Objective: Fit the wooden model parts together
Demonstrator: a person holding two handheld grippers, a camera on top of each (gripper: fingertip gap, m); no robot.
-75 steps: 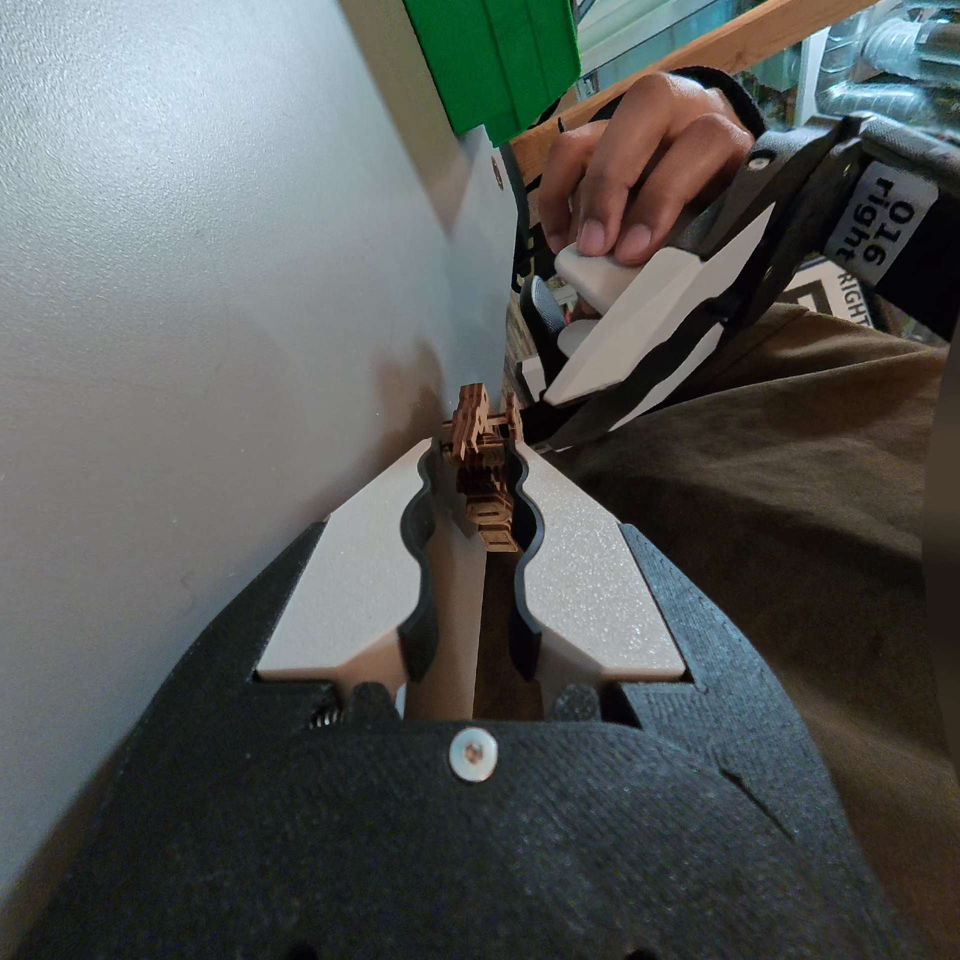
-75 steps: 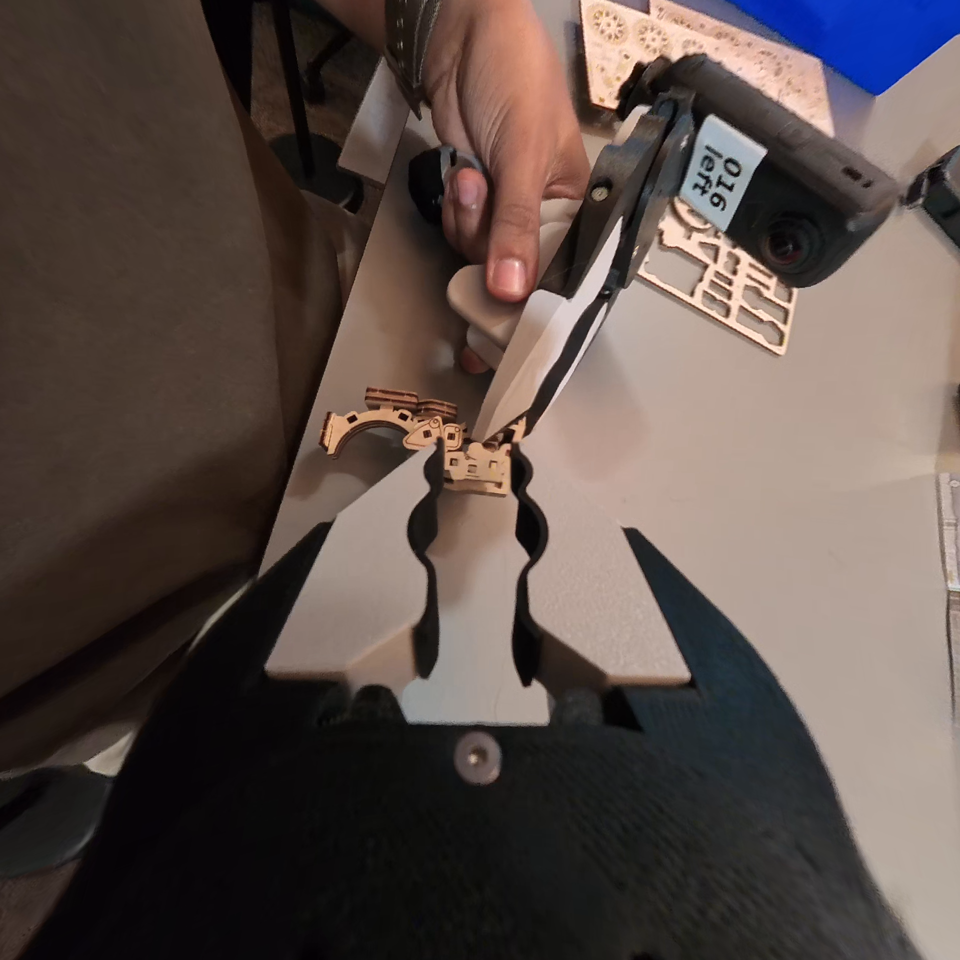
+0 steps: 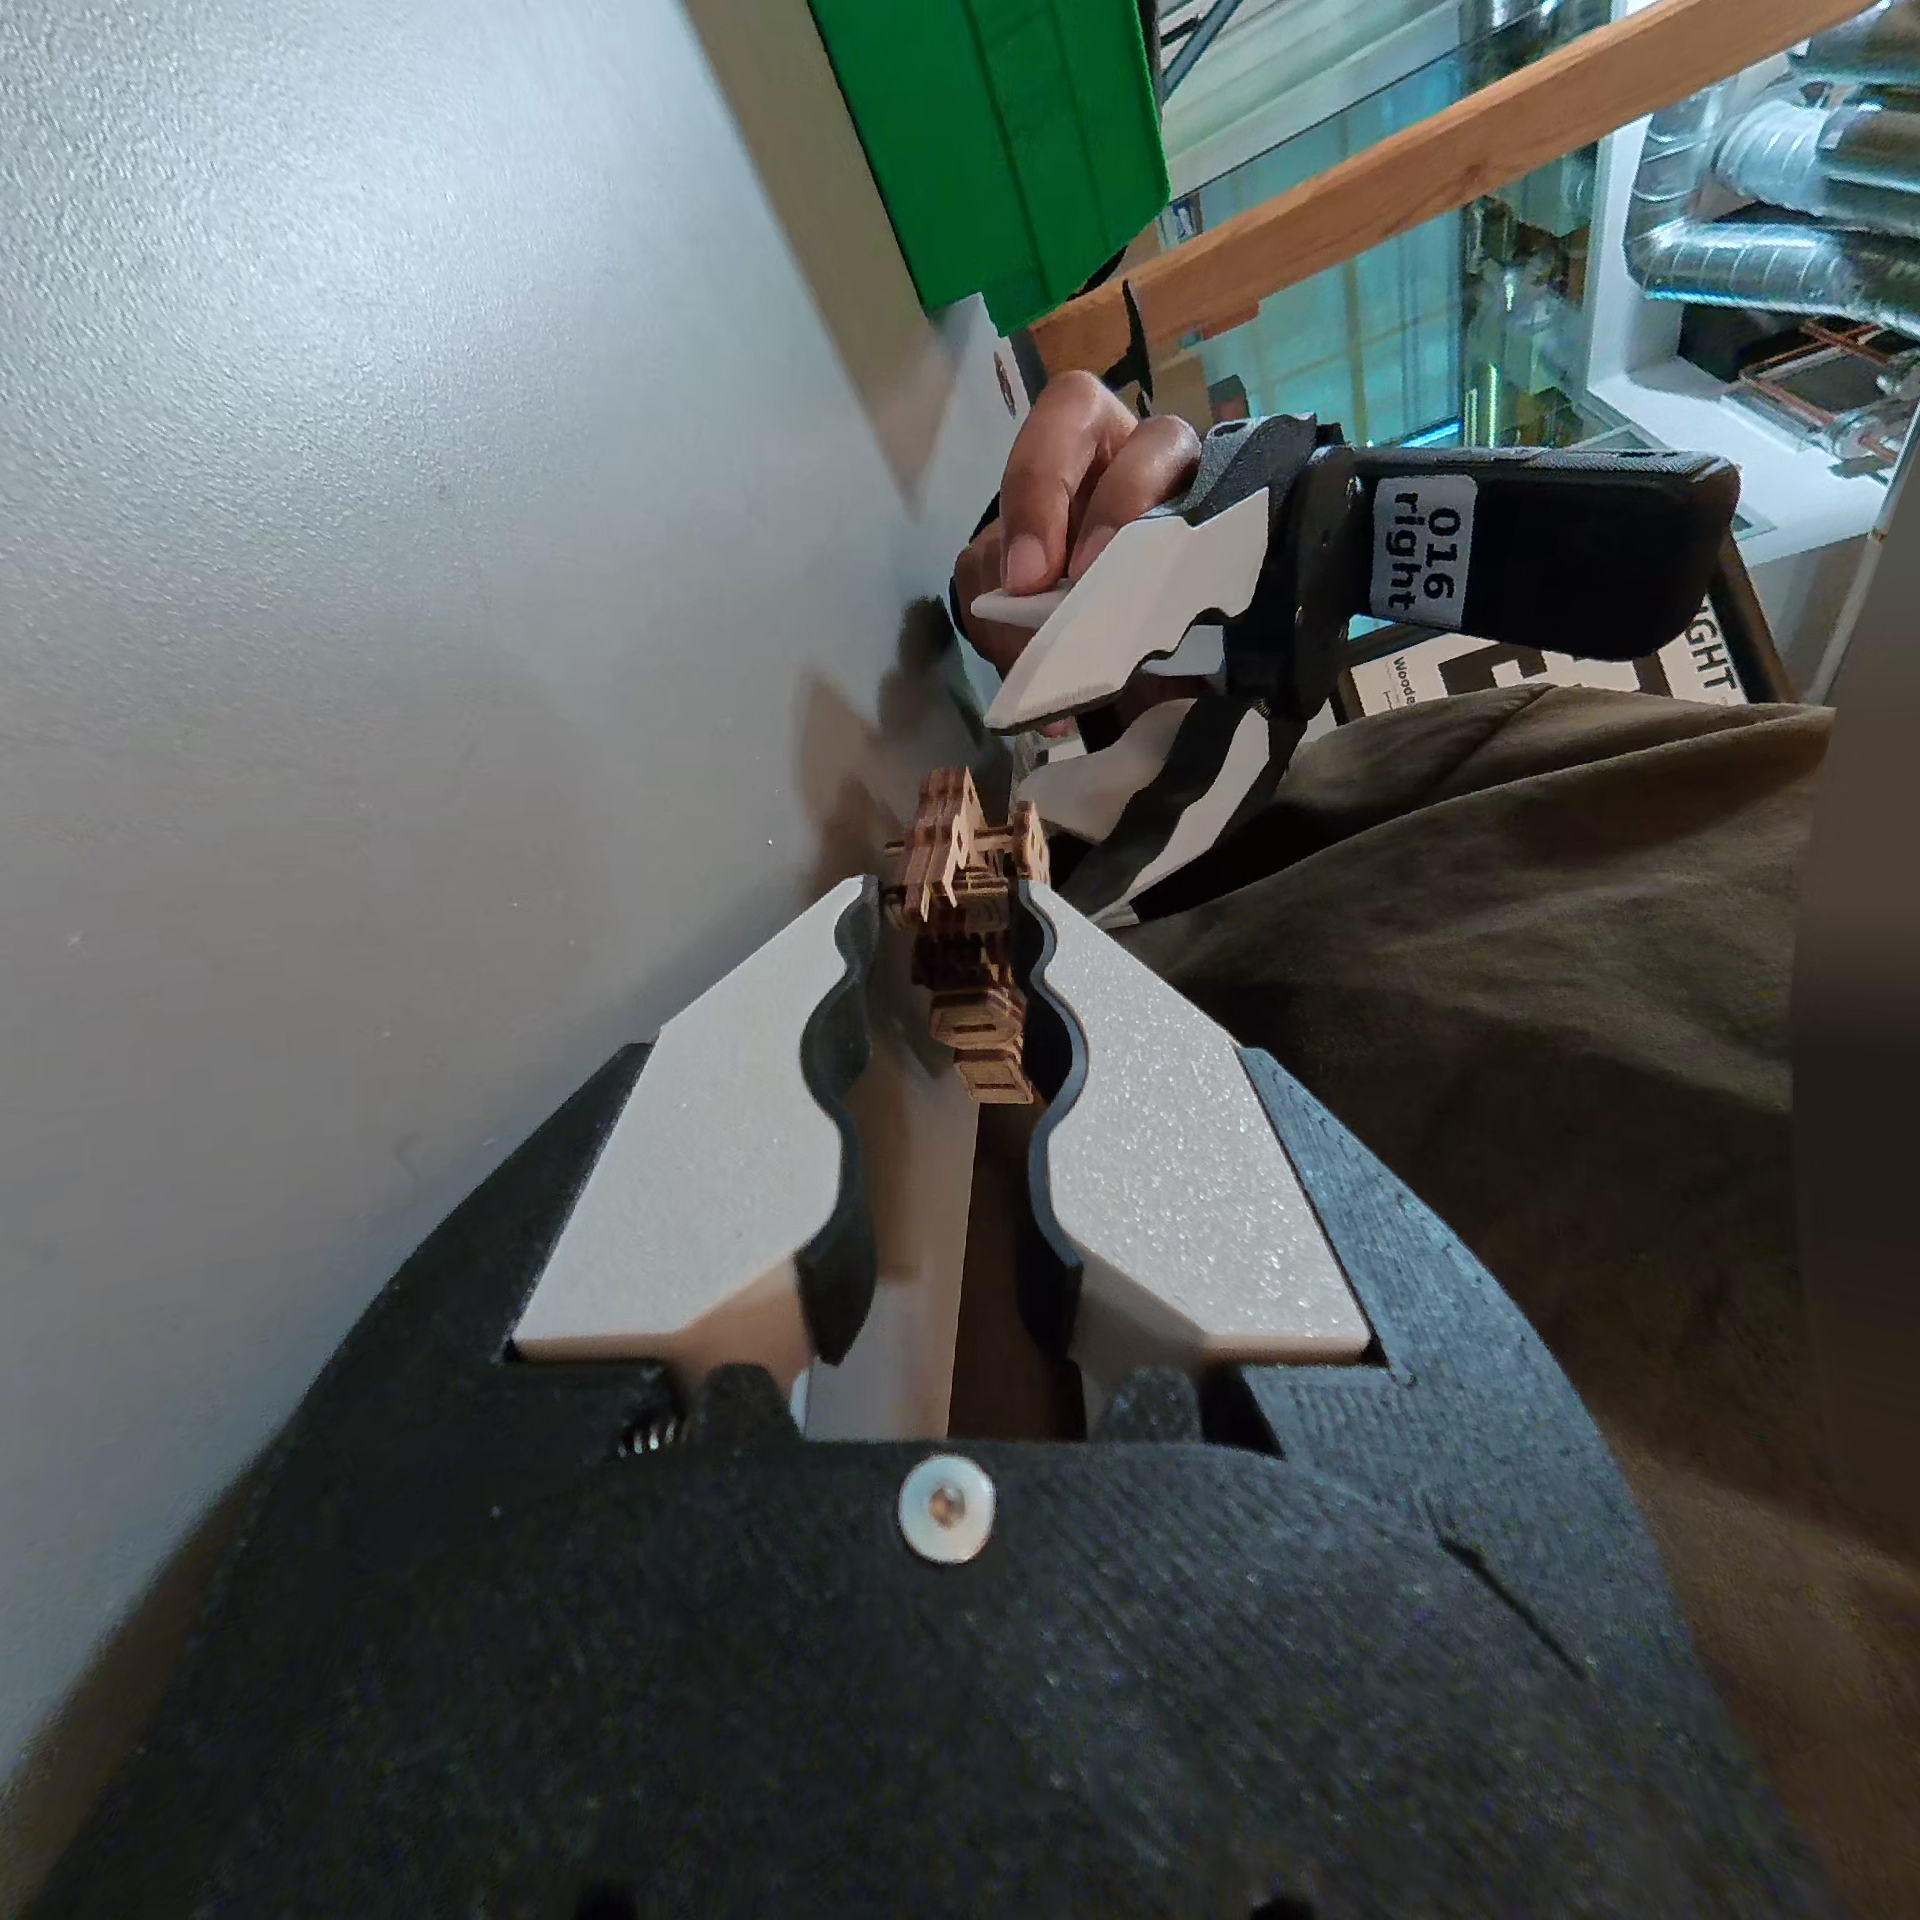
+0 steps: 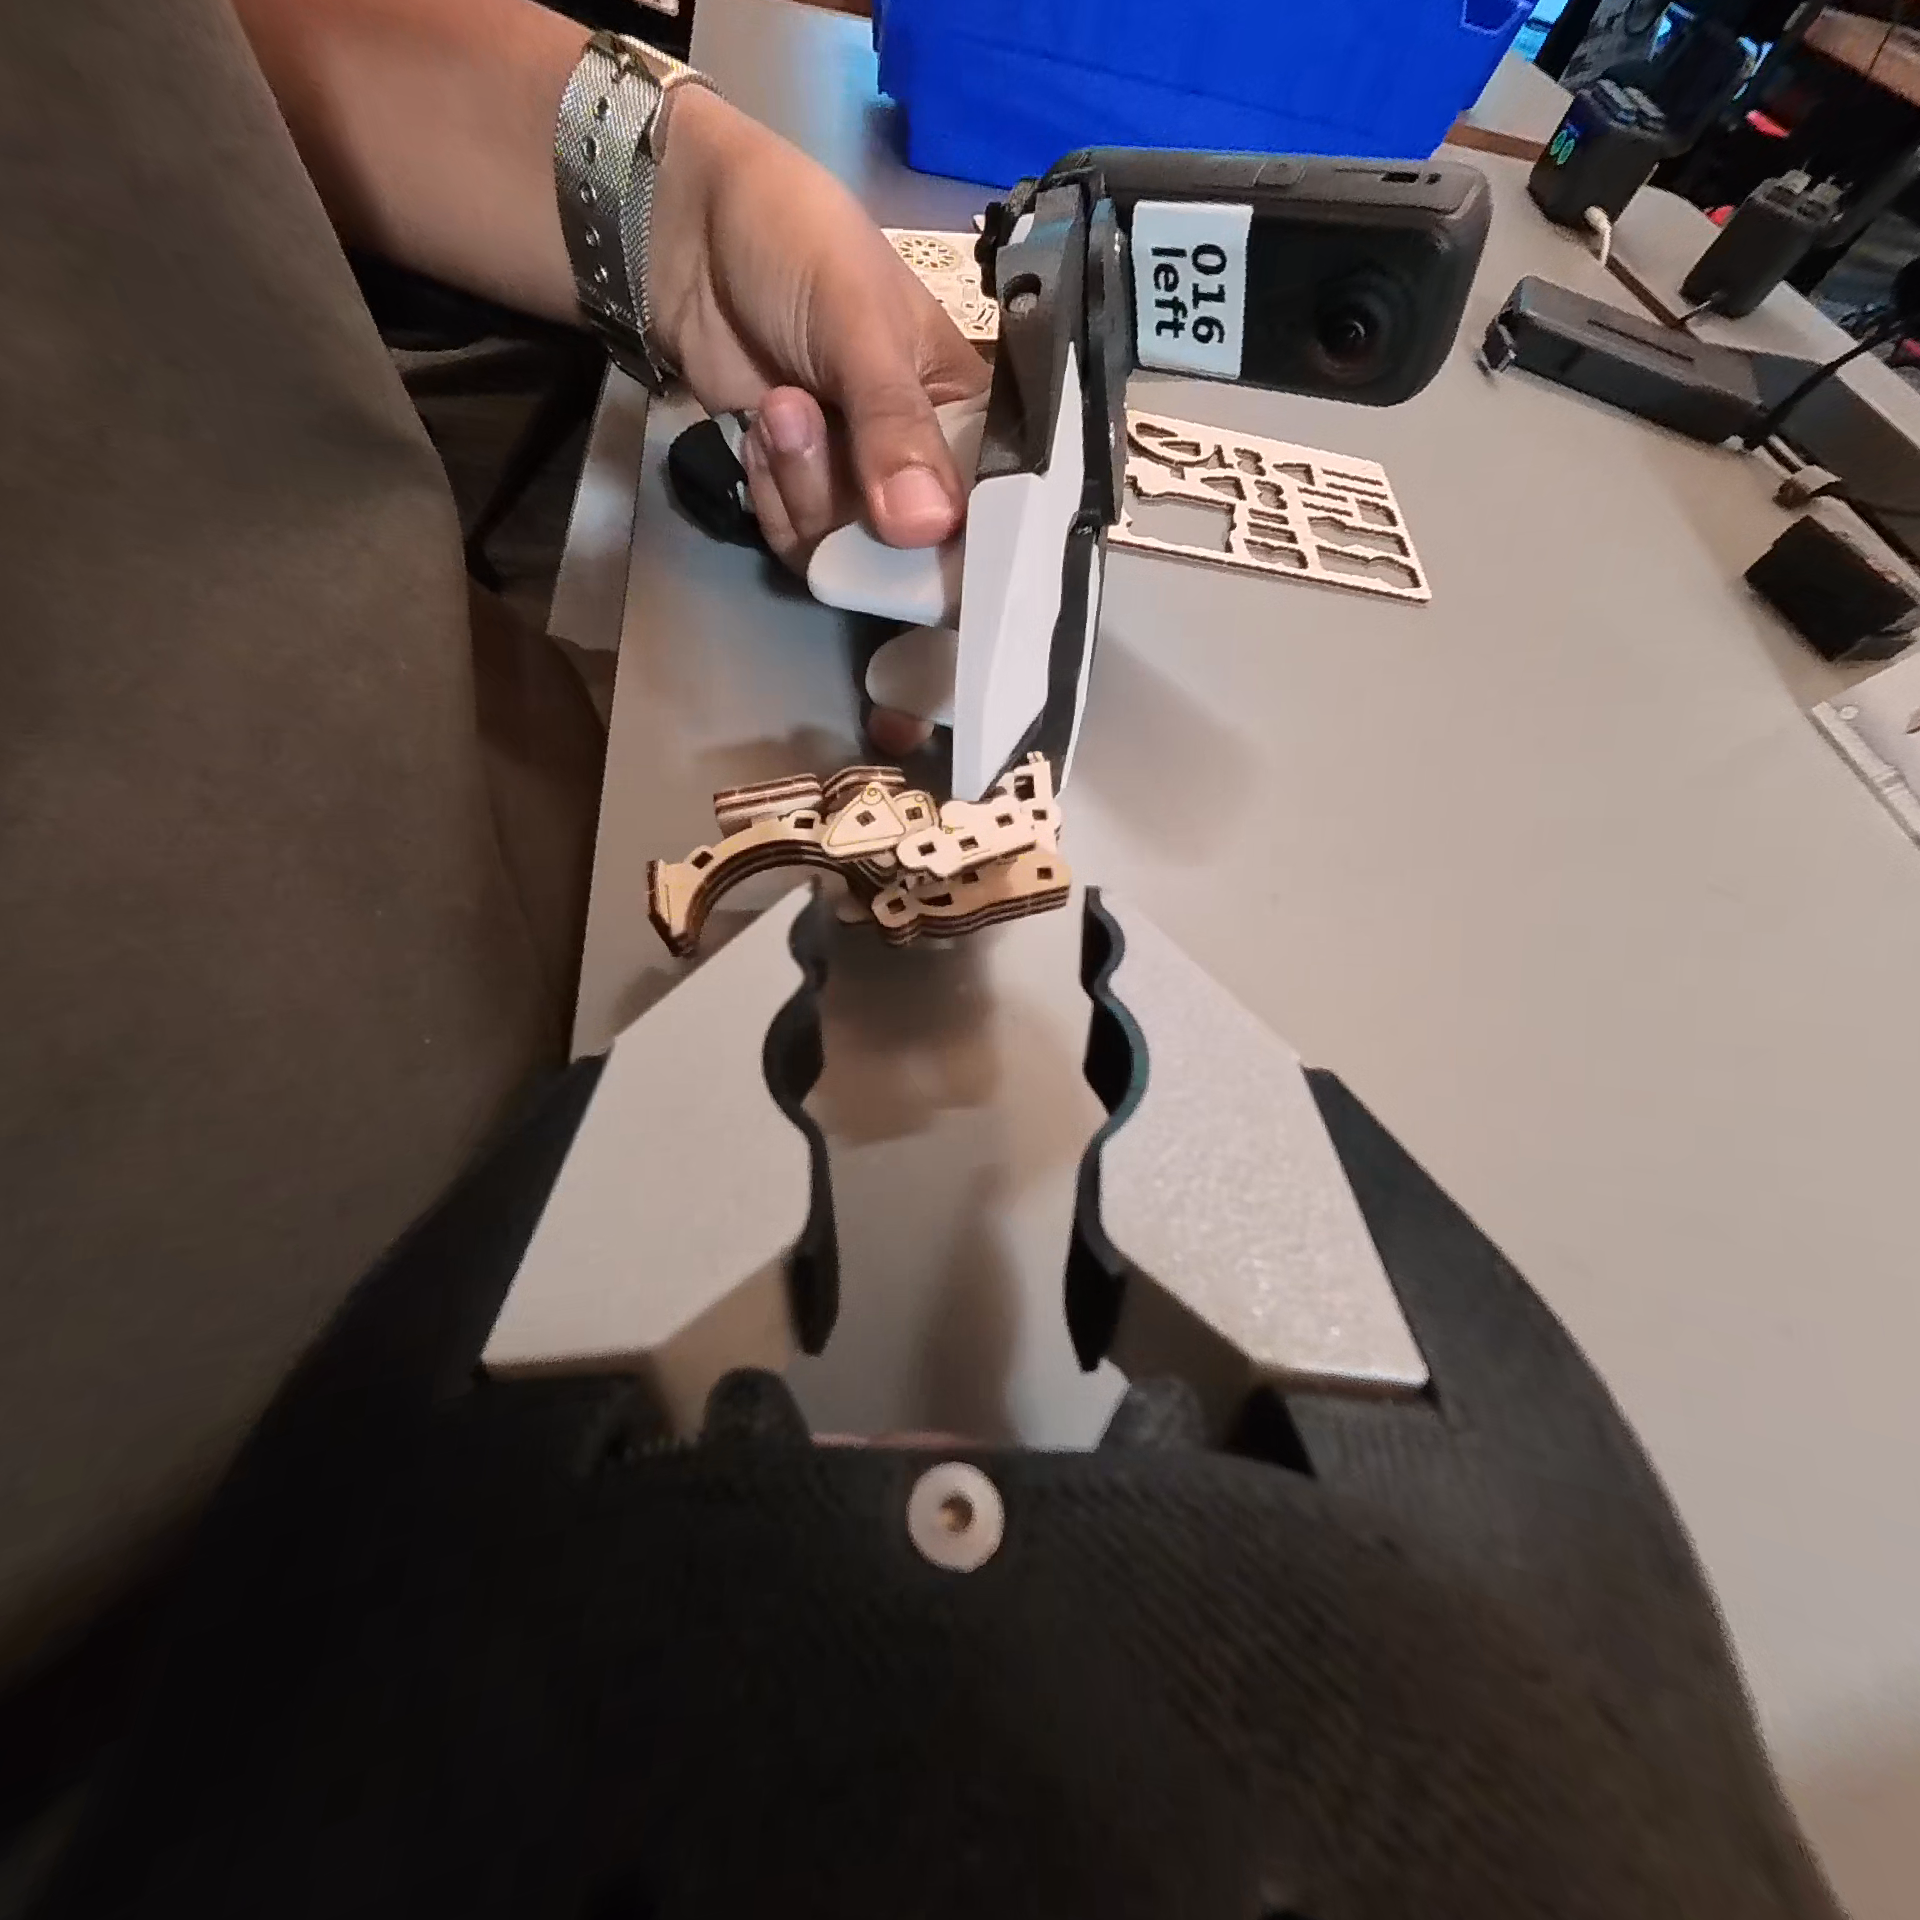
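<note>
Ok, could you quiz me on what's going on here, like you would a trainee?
1. True or false: the right claw is shut on the wooden model.
2. Which claw grips the model?
A) the left claw
B) the right claw
C) neither
3. Fill in: the punched-out wooden sheet lies flat on the grey ____.

Key:
1. False. Its jaws stand wide open, just short of the model.
2. A.
3. table.
</note>
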